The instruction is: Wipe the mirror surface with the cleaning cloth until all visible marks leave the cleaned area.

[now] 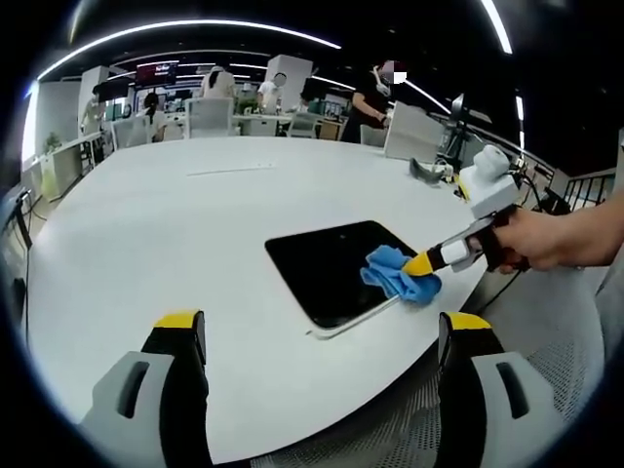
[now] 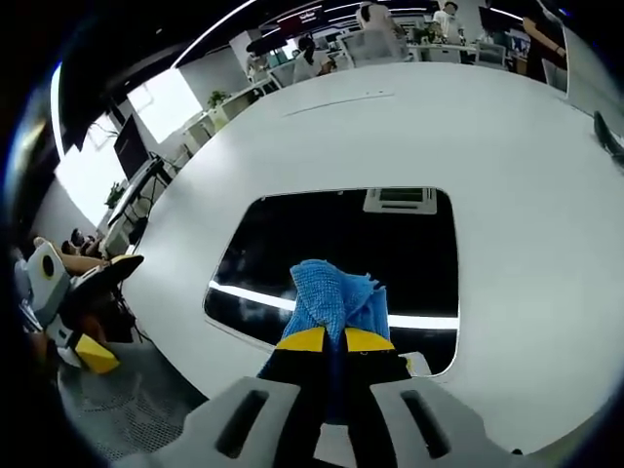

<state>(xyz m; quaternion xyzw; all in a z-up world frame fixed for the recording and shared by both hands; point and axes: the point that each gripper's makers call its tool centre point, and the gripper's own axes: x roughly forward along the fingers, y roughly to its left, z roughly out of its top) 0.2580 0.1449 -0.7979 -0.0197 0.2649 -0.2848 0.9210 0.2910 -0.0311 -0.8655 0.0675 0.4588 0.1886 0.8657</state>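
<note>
Right claw (image 2: 334, 339) clamps blue cloth (image 2: 331, 292), cloth pressed on mirror (image 2: 322, 234); left claw (image 1: 322, 327) gapes wide, well apart.

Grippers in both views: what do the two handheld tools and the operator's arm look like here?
The left tool has two black jaws with yellow tips, set on light grey moulded bases with dark slots. The right tool matches: yellow-tipped black jaws on a grey body. Seen from the left gripper view, it has a black handle under a white box, gripped by a hand; the forearm shows no sleeve.
</note>
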